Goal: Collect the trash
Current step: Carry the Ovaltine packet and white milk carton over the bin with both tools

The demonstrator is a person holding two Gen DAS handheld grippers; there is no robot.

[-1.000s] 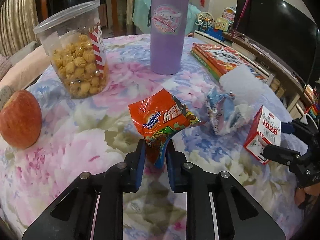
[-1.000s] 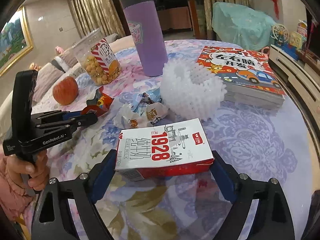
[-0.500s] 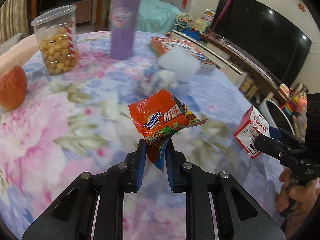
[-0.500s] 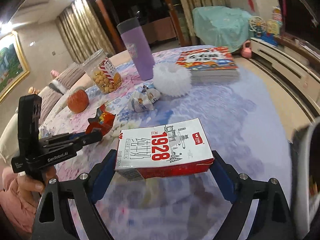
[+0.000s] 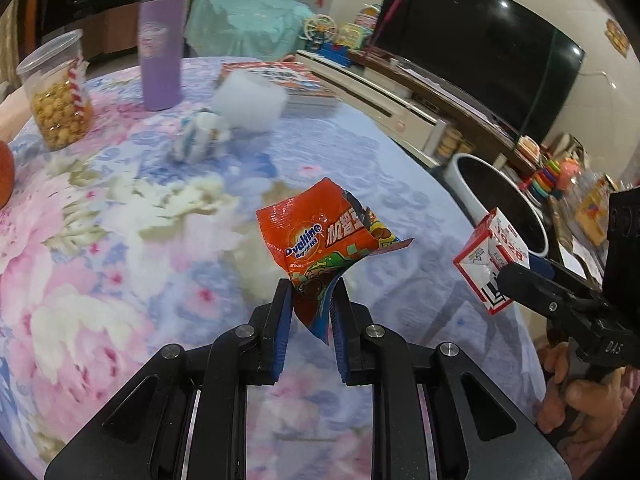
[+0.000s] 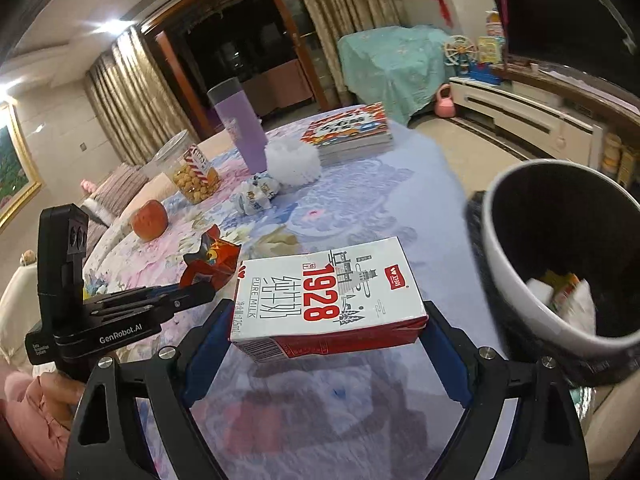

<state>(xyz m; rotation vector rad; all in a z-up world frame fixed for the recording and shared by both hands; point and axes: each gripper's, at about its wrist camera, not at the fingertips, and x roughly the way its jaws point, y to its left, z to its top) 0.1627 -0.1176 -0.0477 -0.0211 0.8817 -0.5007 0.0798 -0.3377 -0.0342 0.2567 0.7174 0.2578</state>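
The left gripper [image 5: 309,304] pinches the lower corner of the orange Ovaltine wrapper [image 5: 325,236], held in the air at the middle of the left wrist frame, above the flowered tablecloth [image 5: 100,240]. The right gripper [image 6: 326,316] clamps the 1928 milk carton [image 6: 328,298] by its two ends, flat, in the lower middle of its frame. At the right of that frame is the white trash bin [image 6: 516,280], with some litter inside it.

Orange-red wrapper [image 5: 326,236] with blue-and-white logo. White milk carton [image 6: 326,294] with red numerals, grey lettering and a red side. Surface [image 5: 120,240] clothed in pink, blue and cream florals. White bin [image 6: 516,280], black inside. Purple tumbler [image 5: 160,46]. Red apple [image 6: 149,219]. Black grippers with blue pads [image 5: 280,340].
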